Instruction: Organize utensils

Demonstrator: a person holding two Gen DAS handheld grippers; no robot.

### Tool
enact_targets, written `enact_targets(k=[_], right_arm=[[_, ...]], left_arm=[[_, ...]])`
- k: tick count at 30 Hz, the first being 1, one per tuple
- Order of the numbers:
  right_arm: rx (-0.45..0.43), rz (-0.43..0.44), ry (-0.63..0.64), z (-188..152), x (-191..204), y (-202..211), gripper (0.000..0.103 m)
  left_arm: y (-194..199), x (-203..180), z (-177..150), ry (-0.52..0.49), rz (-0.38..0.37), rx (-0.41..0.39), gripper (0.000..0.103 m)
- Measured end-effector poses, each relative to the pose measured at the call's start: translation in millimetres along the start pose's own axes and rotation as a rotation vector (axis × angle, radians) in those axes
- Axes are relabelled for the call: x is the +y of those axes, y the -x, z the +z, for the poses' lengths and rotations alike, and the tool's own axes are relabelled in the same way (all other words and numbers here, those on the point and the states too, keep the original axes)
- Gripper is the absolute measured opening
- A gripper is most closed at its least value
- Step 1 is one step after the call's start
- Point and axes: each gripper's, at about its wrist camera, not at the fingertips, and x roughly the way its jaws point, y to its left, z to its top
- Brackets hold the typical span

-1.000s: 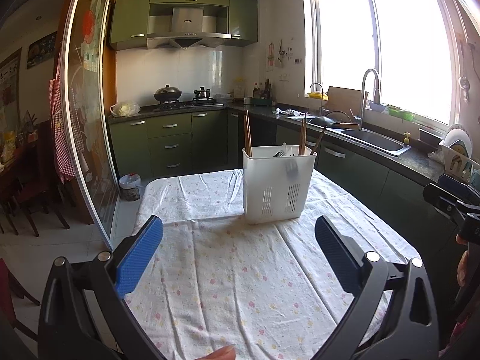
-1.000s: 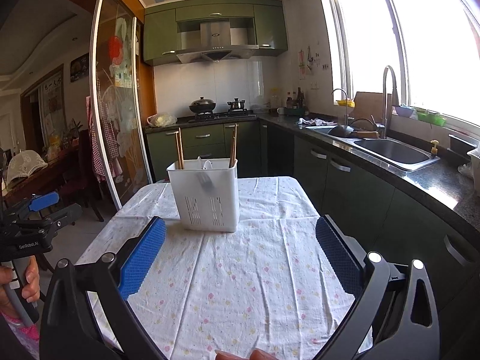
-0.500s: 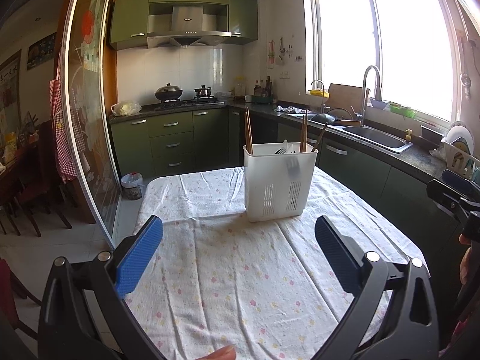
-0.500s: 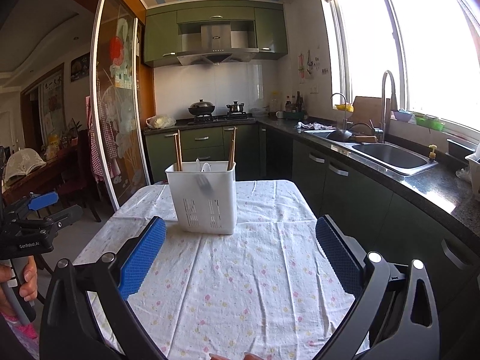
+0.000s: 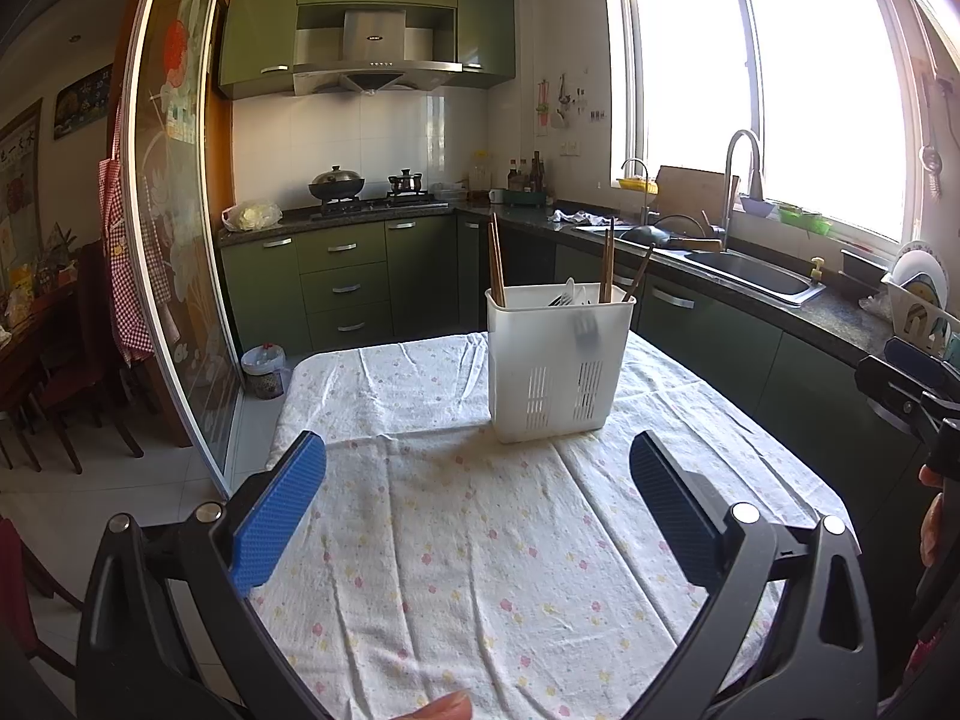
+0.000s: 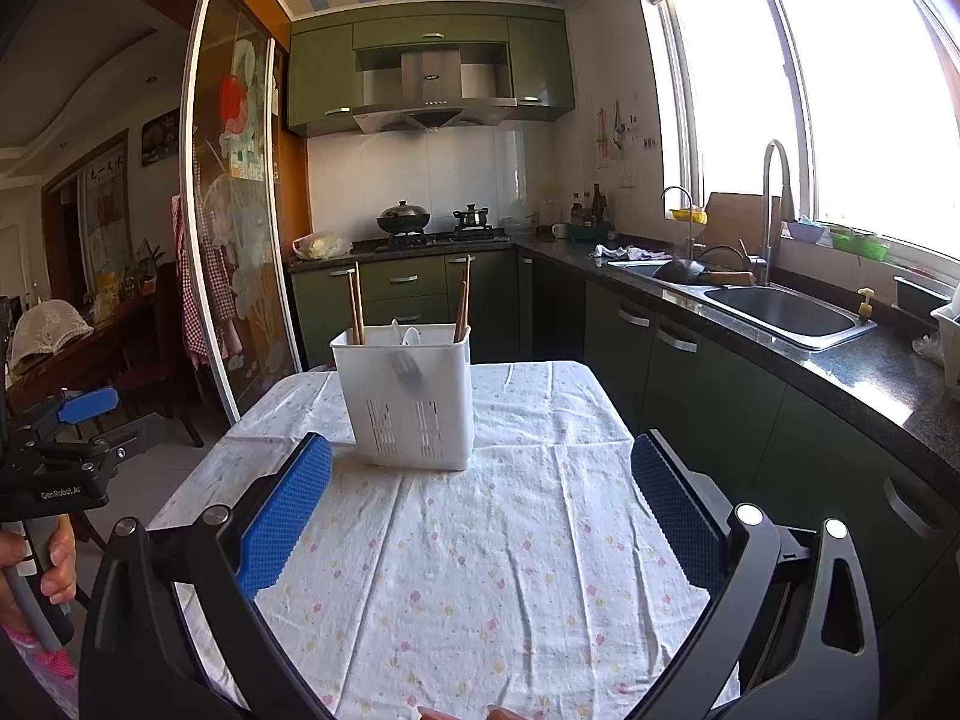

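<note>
Strong daylight pours through the large white-framed kitchen window (image 5: 774, 90) on the right, blown out to pure white in both views. The glossy white tiled wall (image 6: 432, 180) and the dark polished stone countertop (image 6: 864, 366) carry glare. The room at far left is dim. Fisheye distortion bends the tall glass sliding door (image 5: 174, 228) into a curve. Focus is sharp throughout.

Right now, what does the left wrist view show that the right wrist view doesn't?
Only the left wrist view: a dish rack with plates at far right, and a small bin on the floor by the cabinets. Only the right wrist view: the left gripper in the person's hand. Both: the white utensil holder with chopsticks on the tablecloth, the sink, and open, empty jaws.
</note>
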Motion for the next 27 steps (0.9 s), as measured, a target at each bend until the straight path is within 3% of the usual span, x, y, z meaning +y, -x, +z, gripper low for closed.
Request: enact_targets(k=[27], right_arm=[[0.0,0.005,-0.011,-1.2,1.1,-1.5,0.099]], left_arm=[[1.0,1.1,-0.2,0.0,0.002,0.001,0.096]])
